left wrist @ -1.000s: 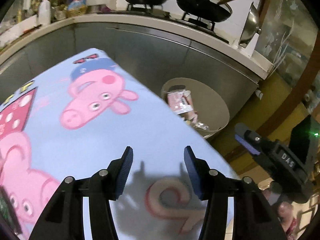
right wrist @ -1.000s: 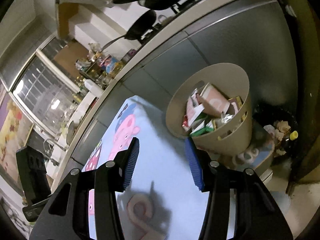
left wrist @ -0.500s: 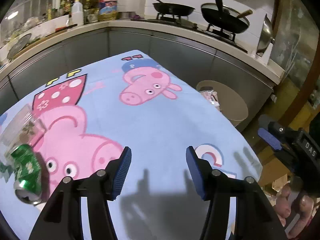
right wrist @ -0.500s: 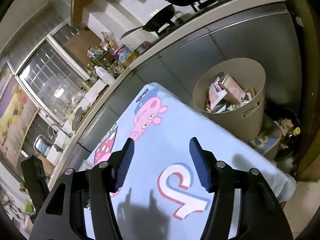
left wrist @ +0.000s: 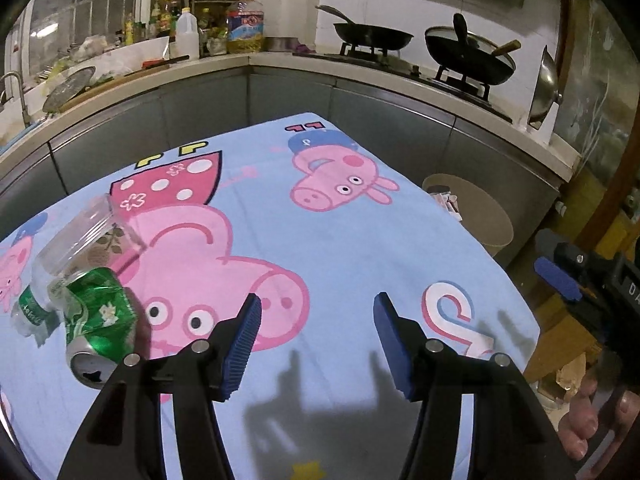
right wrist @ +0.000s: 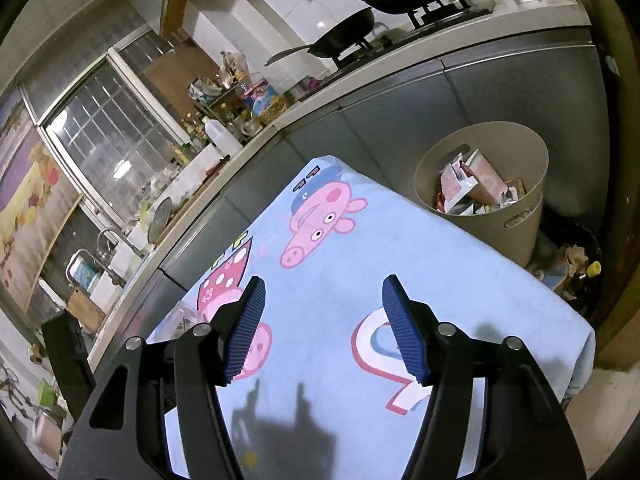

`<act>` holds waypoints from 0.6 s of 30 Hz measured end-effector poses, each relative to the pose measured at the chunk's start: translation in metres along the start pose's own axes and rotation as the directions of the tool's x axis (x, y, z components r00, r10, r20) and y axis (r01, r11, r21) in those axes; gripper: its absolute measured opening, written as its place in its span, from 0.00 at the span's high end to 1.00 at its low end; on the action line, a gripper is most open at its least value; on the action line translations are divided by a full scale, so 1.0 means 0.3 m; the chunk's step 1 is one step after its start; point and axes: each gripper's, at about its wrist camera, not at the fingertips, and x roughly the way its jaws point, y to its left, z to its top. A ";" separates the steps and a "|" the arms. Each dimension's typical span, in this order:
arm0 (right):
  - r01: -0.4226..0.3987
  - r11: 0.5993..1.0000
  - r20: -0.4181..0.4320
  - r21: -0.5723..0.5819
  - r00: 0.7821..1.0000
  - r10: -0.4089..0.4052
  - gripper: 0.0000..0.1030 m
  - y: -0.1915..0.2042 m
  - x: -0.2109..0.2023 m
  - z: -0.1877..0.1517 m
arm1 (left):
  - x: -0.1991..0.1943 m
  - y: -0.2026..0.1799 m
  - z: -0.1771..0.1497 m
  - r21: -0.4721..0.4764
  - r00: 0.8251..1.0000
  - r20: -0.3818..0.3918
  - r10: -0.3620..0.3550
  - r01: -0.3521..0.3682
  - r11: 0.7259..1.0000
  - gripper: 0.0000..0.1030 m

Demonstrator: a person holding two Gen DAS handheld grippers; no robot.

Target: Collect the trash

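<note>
Left wrist view: we see the left gripper with its blue pads apart and nothing between them; its jaws have just been opening. It hangs over a light blue cloth printed with pink cartoon pigs. The trash lies at the left edge of that cloth. A green can is crushed and dented, lying on its side with its silver end toward us. Touching it from behind is a clear plastic cup, also on its side, with a faint leaf print. A bottle with a green label lies against the can's left side; only part of it shows, and we cannot read the label.

Past the cloth's right corner stands a beige bin; the cloth hides its lower part and only a scrap of wrapper shows at its rim. At the right edge the right gripper is cut off, with fingers of the hand that holds it below it.

In the right wrist view, the right gripper also stands open and empty, its jaws having just been opening. The bin is plainer here: it stands on the floor off the cloth's far right side, with cartons and wrappers piled in it. The cup shows only as a clear sliver behind the left finger; the can and bottle are hidden. Dark clutter on the floor right of the bin is too dim for us to make out.
</note>
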 end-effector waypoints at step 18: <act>0.018 0.996 -0.074 -0.085 0.997 -0.025 0.41 0.136 0.056 -0.067 | -0.028 0.120 -0.093 -0.050 1.000 -0.006 -0.011 0.011 0.999 0.43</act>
